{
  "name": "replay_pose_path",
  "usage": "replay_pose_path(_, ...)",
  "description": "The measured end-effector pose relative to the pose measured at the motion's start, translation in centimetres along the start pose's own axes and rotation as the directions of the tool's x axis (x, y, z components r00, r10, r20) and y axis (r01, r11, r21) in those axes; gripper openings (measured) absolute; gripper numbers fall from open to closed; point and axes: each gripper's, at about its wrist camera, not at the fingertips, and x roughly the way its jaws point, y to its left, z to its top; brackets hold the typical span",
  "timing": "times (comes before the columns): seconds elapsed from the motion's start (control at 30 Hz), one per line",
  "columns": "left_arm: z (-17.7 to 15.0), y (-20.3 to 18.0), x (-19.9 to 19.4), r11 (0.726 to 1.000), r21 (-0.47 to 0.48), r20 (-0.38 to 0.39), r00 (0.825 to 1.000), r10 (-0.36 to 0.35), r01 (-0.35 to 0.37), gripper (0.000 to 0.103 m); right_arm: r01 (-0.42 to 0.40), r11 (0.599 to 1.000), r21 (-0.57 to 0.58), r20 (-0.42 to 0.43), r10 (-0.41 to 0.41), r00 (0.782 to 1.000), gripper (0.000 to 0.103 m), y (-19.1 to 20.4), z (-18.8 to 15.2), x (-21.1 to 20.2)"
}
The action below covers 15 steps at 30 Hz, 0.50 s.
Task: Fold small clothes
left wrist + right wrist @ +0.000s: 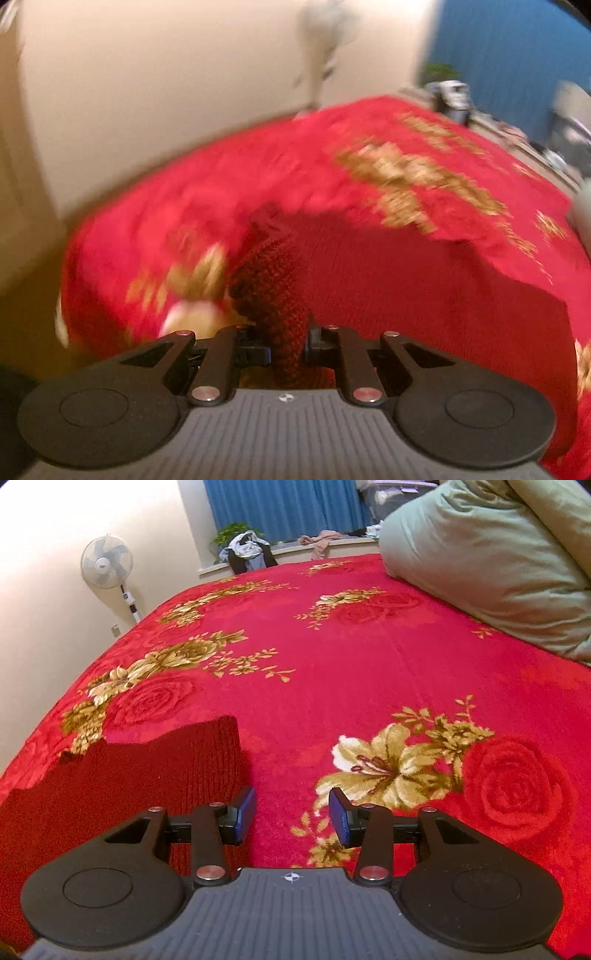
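Note:
A dark red knitted garment lies flat on the red flowered bedspread at the lower left of the right wrist view. My right gripper is open and empty, just right of the garment's edge. In the blurred left wrist view my left gripper is shut on a bunched fold of the dark red knit, lifted off the bedspread.
A pale green duvet is piled at the bed's far right. A standing fan is by the wall at left. Clothes and a plant sit on the windowsill under blue curtains.

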Motion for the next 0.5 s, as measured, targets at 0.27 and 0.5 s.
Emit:
replay_pose_path(0.27, -2.3, -17.0, -3.9, 0.887, 0.395, 0.099, 0.949, -0.299, 0.238, 0.015, -0.008, 0.998, 0.067, 0.047, 0.005, 0.999, 0.045, -1.7, 1.7, -0.2)
replay_pose_path(0.5, -9.9, -27.0, -1.4, 0.625, 0.513, -0.259, 0.8, -0.541, 0.589, 0.036, -0.068, 0.991, 0.115, 0.07, 0.06, 0.996, 0.045, -2.8, 1.9, -0.2)
